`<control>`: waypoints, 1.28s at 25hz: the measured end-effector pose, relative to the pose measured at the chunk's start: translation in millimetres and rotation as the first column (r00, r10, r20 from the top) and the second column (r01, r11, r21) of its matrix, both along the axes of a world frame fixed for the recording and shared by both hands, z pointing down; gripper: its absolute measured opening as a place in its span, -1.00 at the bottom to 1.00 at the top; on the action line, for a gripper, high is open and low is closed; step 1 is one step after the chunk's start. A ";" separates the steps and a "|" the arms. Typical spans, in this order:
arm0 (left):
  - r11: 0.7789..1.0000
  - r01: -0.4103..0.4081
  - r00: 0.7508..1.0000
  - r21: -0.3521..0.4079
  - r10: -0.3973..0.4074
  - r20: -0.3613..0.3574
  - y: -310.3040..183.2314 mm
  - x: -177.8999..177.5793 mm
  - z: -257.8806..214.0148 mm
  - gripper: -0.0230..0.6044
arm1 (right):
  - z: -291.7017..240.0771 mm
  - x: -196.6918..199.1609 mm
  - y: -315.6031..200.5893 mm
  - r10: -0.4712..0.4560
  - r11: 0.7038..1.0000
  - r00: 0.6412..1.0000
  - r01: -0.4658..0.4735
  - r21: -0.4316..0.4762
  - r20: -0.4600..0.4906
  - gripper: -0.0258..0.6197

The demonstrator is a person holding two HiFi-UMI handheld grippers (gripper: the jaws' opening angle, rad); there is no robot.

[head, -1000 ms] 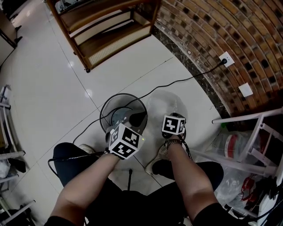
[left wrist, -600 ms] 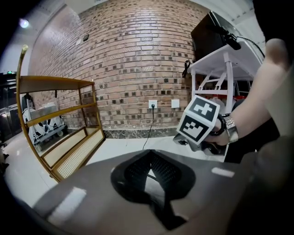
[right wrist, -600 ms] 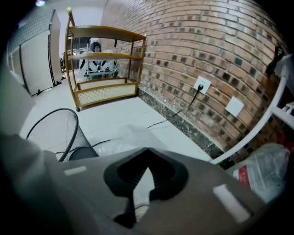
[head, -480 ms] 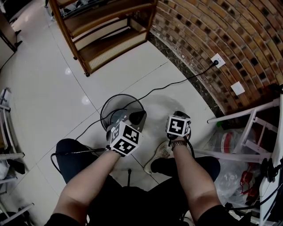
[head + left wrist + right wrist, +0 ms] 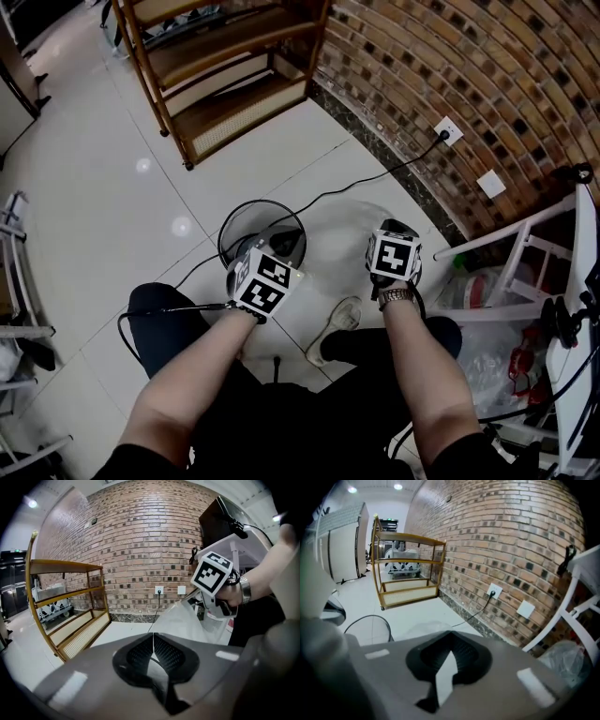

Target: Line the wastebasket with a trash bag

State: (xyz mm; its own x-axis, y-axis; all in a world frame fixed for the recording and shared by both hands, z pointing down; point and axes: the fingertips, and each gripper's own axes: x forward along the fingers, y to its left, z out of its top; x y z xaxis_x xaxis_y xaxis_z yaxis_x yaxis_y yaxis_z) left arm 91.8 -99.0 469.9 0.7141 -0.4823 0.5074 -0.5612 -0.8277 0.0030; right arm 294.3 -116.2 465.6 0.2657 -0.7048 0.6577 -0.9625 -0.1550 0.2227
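The left tool (image 5: 153, 643) has its jaws closed flat on a thin edge of the trash bag (image 5: 183, 620). The right tool (image 5: 450, 644) is likewise closed, with a pale strip of the same film pinched between its jaws. The translucent bag spans the two tools and sags toward the floor (image 5: 141, 206), just beside the wire wastebasket (image 5: 246, 217) and not yet in it. The film is judged very light, limp and slippery, apt to cling or tear. It is best held at opposite points of the mouth hem, spread wider than the rim.
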 end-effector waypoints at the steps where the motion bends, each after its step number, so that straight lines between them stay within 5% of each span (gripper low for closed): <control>1: 1.000 0.004 1.000 -0.007 -0.004 -0.002 0.8 -1.2 0.0 -0.92 | -9.8 1.7 -0.5 -0.003 1.000 1.000 0.003 0.015 -0.006 -0.91; 11: 0.992 0.054 0.997 -0.110 -0.059 -0.040 10.4 -8.2 -8.0 -0.53 | -99.4 -1.7 -2.2 -0.033 0.988 0.999 0.036 0.148 -0.021 -0.91; 19: 0.945 0.120 0.975 -0.304 -0.170 -0.142 17.5 -7.1 -1.5 -0.34 | -166.6 -16.3 1.7 -0.074 0.965 0.996 0.083 0.249 -0.044 -0.91; 27: 0.861 0.150 0.927 -0.487 -0.294 -0.234 32.7 2.3 3.7 -0.20 | -208.0 -32.3 12.7 -0.120 0.941 0.991 0.132 0.313 -0.056 -0.91; 32: 0.771 0.171 0.863 -0.613 -0.417 -0.284 35.4 -1.3 16.6 -0.16 | -228.7 -43.2 21.3 -0.147 0.925 0.988 0.156 0.346 -0.055 -0.91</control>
State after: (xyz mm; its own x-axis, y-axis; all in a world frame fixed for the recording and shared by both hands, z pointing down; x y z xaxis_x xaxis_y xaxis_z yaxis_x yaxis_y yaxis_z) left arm 90.4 -63.6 486.5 0.7747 -0.4260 0.4672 -0.6248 -0.4029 0.6687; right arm 251.1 -94.9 236.8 0.1520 -0.9214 0.3577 -0.9749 -0.0803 0.2075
